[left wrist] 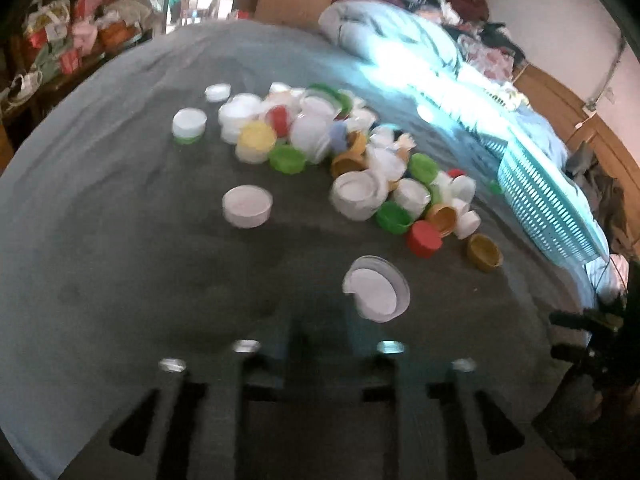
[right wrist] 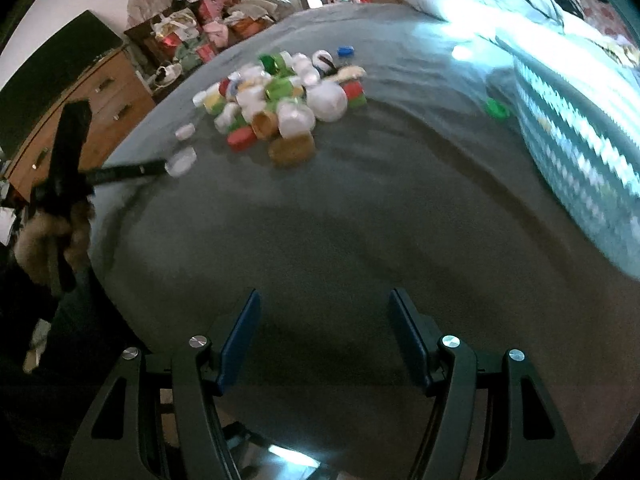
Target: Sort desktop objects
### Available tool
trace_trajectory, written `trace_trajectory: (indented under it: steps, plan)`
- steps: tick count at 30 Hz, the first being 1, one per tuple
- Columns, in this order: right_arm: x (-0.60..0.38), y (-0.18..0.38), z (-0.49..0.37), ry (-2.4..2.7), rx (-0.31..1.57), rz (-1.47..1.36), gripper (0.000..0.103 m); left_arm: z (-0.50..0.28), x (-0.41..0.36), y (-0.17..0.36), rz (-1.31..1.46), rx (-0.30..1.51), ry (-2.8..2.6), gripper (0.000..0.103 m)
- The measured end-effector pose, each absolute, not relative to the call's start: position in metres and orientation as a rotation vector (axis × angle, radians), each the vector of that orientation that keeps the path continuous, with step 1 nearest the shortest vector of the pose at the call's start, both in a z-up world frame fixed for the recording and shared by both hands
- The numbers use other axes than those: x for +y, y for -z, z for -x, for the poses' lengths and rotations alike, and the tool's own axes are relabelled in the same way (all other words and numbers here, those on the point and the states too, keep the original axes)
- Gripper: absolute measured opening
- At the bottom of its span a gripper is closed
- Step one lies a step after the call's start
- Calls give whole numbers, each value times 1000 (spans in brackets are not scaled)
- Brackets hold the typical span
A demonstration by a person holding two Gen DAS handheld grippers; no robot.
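A heap of bottle caps [left wrist: 320, 148], white, green, red, yellow and orange, lies on a grey bedsheet [left wrist: 120, 220]; it also shows in the right wrist view [right wrist: 280, 96]. In the left wrist view a white cap [left wrist: 376, 288] sits just ahead of my blurred left gripper [left wrist: 316, 320], whose jaws look close together. In the right wrist view my left gripper [right wrist: 170, 166] reaches from the left with a white cap [right wrist: 182, 161] at its tip. My right gripper [right wrist: 324, 332] is open and empty over bare sheet.
A light blue slatted basket [left wrist: 552, 200] lies at the right, also in the right wrist view [right wrist: 580, 140], with a lone green cap [right wrist: 496, 109] beside it. A folded quilt [left wrist: 392, 36] lies behind. A wooden dresser [right wrist: 92, 116] and cluttered shelves stand left.
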State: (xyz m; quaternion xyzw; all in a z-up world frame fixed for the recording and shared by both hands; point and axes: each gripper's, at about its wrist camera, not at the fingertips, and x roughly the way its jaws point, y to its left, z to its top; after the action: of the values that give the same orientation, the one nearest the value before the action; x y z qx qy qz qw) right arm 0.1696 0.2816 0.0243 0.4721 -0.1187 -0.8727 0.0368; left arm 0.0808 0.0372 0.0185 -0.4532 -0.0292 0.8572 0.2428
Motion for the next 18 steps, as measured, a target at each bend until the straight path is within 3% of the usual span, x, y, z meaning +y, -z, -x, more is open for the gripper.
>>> trace_trajectory:
  steps: [1,2,11,18]
  plan:
    - [281,-29,-163,2688,-351,-1426,61,-86,41,-21,1202,-68,-2371,66]
    - [278,-34,-154,2698,-329,-1395,61,-89,44,-24,1169,-54,-2396,75]
    - [257,-38,-91,2674,-166,-1349,61,-87,70,-31,1028,29,-2474,86]
    - [246,-17,-70,2644,-94,-1389,61,-82,89,-14,1076,102,-2442,87]
